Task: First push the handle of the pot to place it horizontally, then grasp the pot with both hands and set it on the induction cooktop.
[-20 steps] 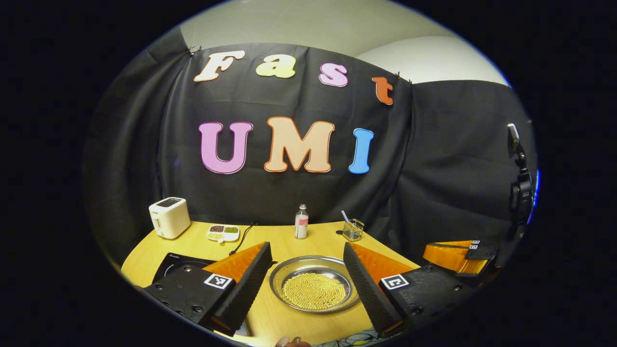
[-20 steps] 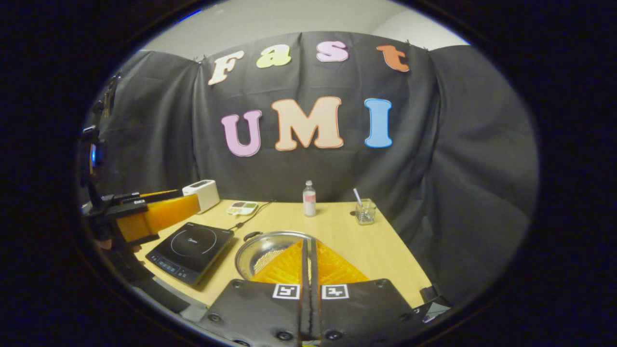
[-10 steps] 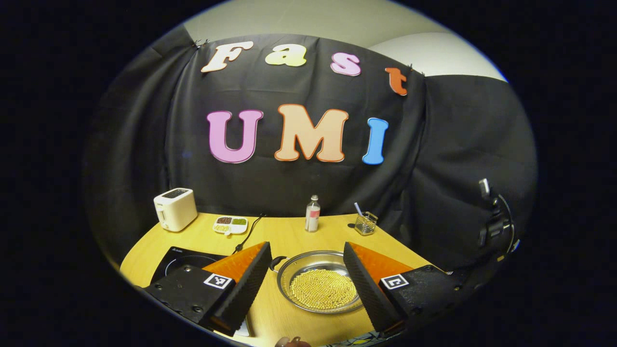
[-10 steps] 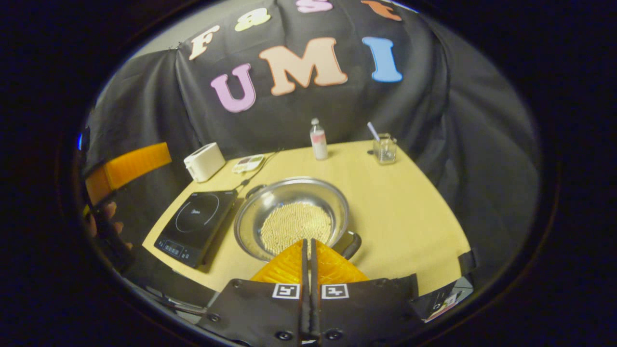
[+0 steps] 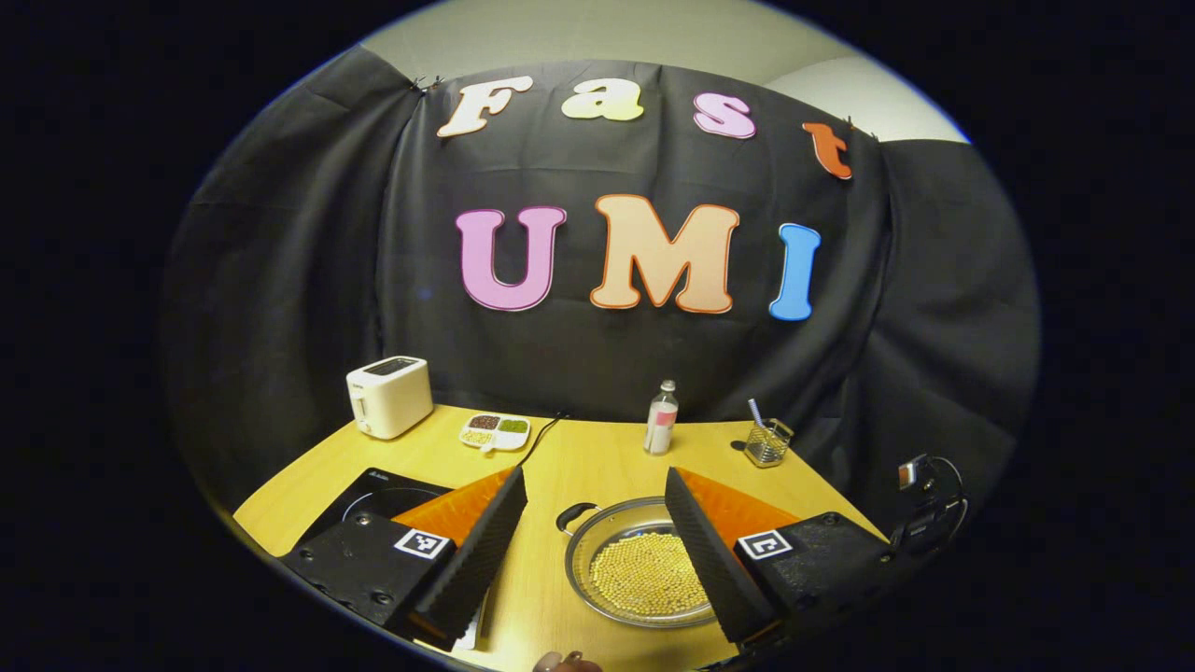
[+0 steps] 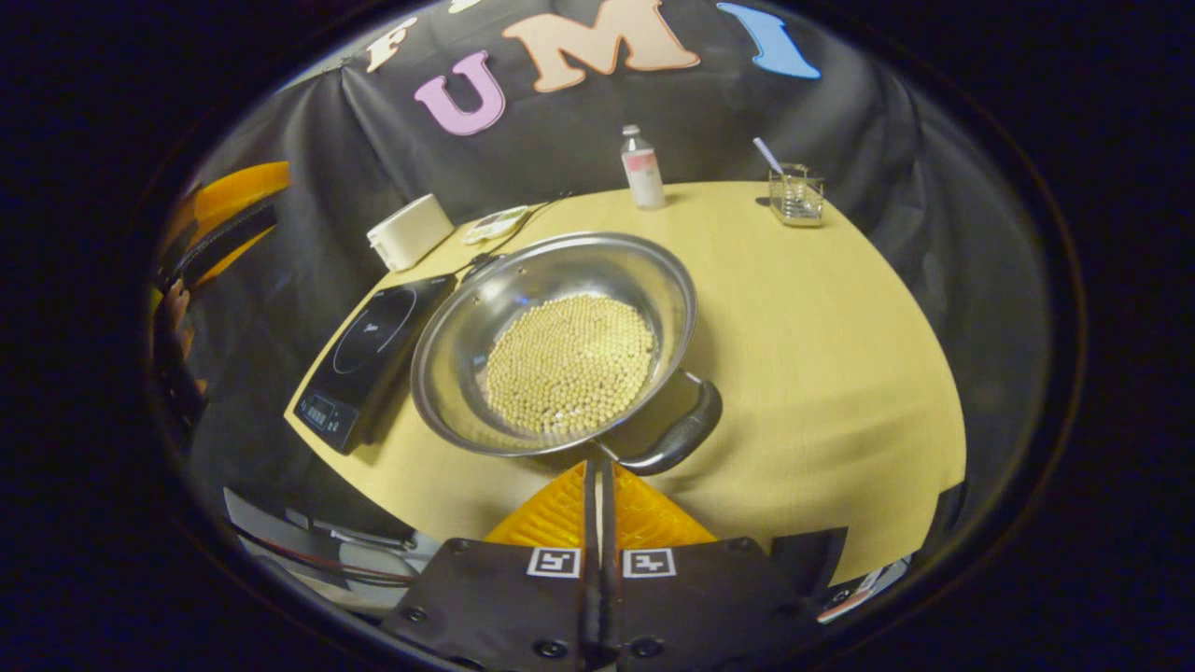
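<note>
Right gripper (image 6: 597,476) hovered with jaws pressed together, tips just short of the pot (image 6: 555,341) and its near handle (image 6: 674,439). Left gripper (image 5: 596,523) held jaws spread wide above the pot. Pot sat on the surface (image 6: 822,327), just beside the induction cooktop (image 6: 369,359). Beyond the pot: toaster (image 6: 409,231), bottle (image 6: 642,168), glass holder (image 6: 795,191).

pot (image 6: 560,345) of beans beside induction cooktop (image 6: 369,359) | right hand-held gripper (image 6: 597,485) fingers together, near handle (image 6: 677,439)
</note>
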Demonstrator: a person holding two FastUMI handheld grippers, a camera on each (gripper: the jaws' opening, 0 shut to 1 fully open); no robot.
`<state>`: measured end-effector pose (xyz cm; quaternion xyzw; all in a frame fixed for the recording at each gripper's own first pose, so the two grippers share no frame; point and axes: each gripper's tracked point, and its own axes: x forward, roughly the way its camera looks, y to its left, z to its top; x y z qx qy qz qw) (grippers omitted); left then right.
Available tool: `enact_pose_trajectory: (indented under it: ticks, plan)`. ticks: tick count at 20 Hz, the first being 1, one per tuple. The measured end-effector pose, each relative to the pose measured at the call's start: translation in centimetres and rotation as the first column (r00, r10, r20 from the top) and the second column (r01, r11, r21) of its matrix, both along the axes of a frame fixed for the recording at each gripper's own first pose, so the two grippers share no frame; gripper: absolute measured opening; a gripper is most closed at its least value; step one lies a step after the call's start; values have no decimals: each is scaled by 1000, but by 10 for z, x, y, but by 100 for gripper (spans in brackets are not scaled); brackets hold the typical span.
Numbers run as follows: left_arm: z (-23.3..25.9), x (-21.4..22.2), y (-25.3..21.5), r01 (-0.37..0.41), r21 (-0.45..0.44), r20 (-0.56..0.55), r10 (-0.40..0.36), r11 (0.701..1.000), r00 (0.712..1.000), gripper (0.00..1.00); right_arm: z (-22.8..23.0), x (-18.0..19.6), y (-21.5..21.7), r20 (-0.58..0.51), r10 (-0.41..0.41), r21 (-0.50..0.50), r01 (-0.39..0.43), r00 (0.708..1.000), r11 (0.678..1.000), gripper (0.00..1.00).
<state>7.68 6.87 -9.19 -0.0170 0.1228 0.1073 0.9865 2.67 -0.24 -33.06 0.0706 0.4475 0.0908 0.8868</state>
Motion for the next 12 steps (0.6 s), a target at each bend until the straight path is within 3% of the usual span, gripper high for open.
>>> enact_pose_trajectory:
  ticks: [5, 12]
  plan:
    - [-3, -7, 5, -70, 15, -23, 70, 997, 997, 97, -14, 1, -1, -39, 64, 13, -63, 997, 998, 2]
    - [-6, -11, 5, -122, 23, -40, 123, 992, 992, 97, -15, 20, -22, -39, 78, 2, -78, 996, 997, 2]
